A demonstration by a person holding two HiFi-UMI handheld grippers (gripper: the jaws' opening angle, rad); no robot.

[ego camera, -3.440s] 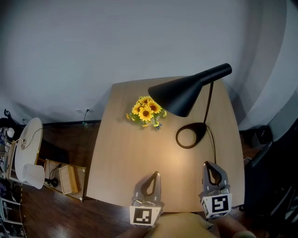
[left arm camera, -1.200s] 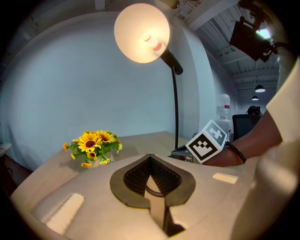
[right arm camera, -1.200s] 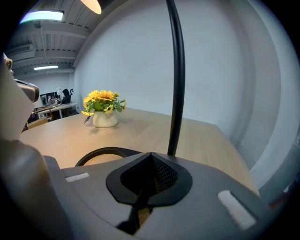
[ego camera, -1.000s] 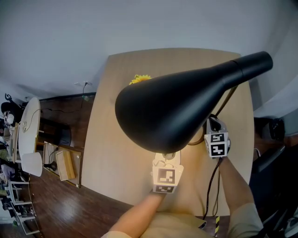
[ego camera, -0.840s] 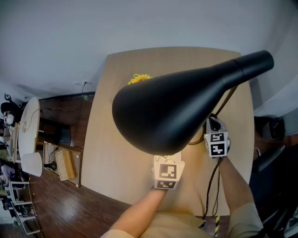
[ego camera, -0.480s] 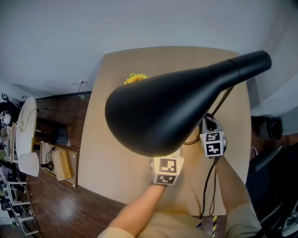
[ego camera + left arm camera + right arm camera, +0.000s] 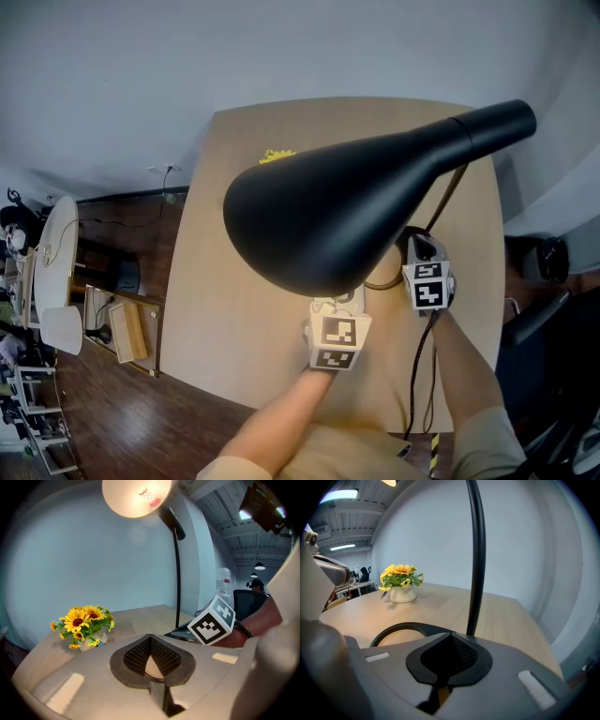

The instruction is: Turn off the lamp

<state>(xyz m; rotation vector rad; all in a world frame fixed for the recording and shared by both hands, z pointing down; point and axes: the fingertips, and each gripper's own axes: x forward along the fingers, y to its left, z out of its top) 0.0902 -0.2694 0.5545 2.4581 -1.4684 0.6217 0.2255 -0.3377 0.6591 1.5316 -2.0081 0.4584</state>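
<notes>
Left tool (image 7: 150, 638) and right tool (image 7: 418, 246), both pressed together and empty, have advanced from the surface's (image 7: 234, 309) near edge to the lamp base (image 7: 397, 626); the bulb (image 7: 149, 497) still glows, so switching off remains.

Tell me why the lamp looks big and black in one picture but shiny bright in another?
Head view: the lamp shade sits close to the camera, showing its unlit top, so it looks huge and dark. Left gripper view: looking up inside it, the lit bulb glares white. Right gripper view: a warm glow falls on the table, and the wall looks bent by the wide lens.
</notes>
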